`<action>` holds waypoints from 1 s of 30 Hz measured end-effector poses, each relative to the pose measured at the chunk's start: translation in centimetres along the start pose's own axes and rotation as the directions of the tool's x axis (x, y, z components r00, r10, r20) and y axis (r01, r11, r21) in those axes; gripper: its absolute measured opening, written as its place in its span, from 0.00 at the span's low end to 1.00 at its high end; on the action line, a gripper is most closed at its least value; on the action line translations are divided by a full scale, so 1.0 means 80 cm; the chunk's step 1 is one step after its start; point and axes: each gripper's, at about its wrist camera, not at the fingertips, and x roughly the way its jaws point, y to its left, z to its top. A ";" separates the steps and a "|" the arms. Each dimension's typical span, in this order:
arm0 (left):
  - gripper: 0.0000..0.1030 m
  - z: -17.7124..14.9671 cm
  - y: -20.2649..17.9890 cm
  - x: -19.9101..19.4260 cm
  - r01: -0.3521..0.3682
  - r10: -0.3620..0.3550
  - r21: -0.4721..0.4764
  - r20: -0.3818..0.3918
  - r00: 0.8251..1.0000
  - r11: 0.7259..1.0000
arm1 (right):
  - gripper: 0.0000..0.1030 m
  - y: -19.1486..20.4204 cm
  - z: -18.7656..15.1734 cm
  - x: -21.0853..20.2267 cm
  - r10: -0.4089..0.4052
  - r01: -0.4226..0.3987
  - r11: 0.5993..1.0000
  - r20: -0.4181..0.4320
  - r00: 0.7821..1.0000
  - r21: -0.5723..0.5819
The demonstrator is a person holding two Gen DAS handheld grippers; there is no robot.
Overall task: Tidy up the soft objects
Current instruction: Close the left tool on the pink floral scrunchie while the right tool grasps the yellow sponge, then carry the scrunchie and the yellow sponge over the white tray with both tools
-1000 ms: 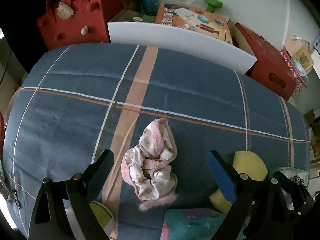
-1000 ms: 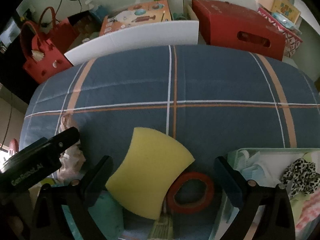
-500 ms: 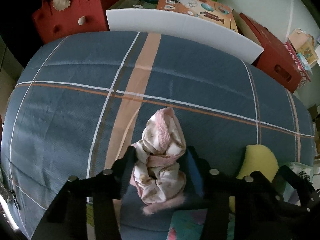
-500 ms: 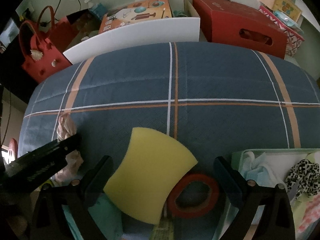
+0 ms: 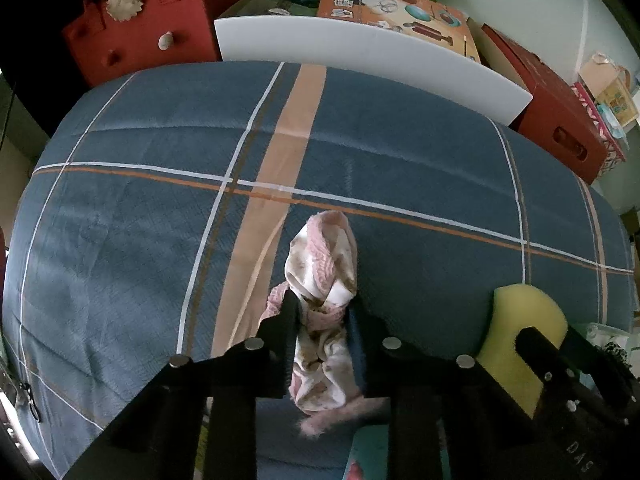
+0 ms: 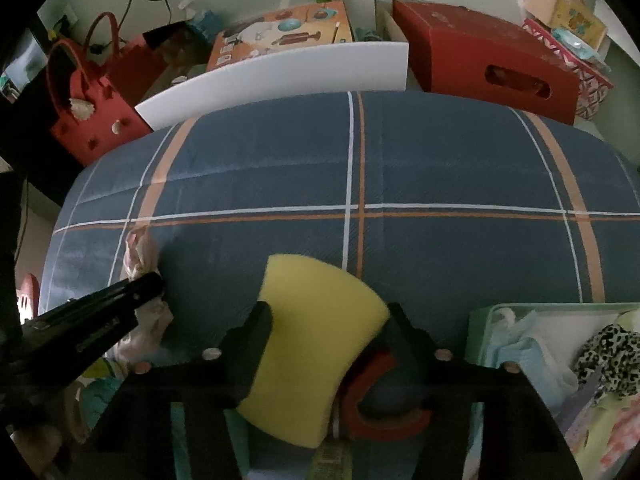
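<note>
A crumpled pink-and-white cloth lies on the blue plaid bedcover. My left gripper is shut on the cloth, its jaws pressing both sides. The cloth's tip also shows in the right wrist view. A yellow sponge lies on the cover, and my right gripper is shut on it, jaws touching both edges. The sponge also shows in the left wrist view. A pale green box at right holds soft items, among them a leopard-print cloth.
A red tape ring lies just right of the sponge. A teal item lies near the front edge. Behind the bed stand a white board, a red felt bag and a red box.
Both grippers went from open to shut: the left closed on the pink-and-white cloth first, then the right closed on the yellow sponge.
</note>
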 end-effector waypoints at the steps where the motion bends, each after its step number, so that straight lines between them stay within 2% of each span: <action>1: 0.21 0.000 0.000 -0.001 0.003 -0.003 -0.001 0.004 1.000 1.000 | 0.52 0.000 0.000 -0.001 -0.002 0.002 1.000 0.002 1.000 -0.001; 4: 0.19 0.000 0.002 -0.004 0.007 -0.007 -0.002 0.010 1.000 1.000 | 0.48 -0.001 -0.001 -0.003 -0.003 0.003 1.000 0.010 1.000 -0.003; 9: 0.19 -0.001 0.001 -0.002 0.004 -0.004 0.003 0.002 1.000 1.000 | 0.50 -0.004 0.002 -0.002 0.011 -0.011 1.000 0.012 1.000 0.002; 14: 0.19 -0.001 0.002 -0.002 0.007 -0.007 0.001 0.004 1.000 1.000 | 0.47 -0.006 0.002 -0.001 0.013 -0.013 1.000 0.013 1.000 0.011; 21: 0.15 0.000 0.007 -0.009 0.019 -0.019 -0.014 0.027 0.999 1.000 | 0.28 -0.015 0.004 -0.008 0.036 -0.038 0.998 0.050 0.998 0.048; 30: 0.14 0.000 0.016 -0.033 0.037 -0.035 -0.028 0.075 0.997 0.999 | 0.21 -0.017 0.007 -0.037 0.050 -0.056 0.997 0.119 0.992 0.049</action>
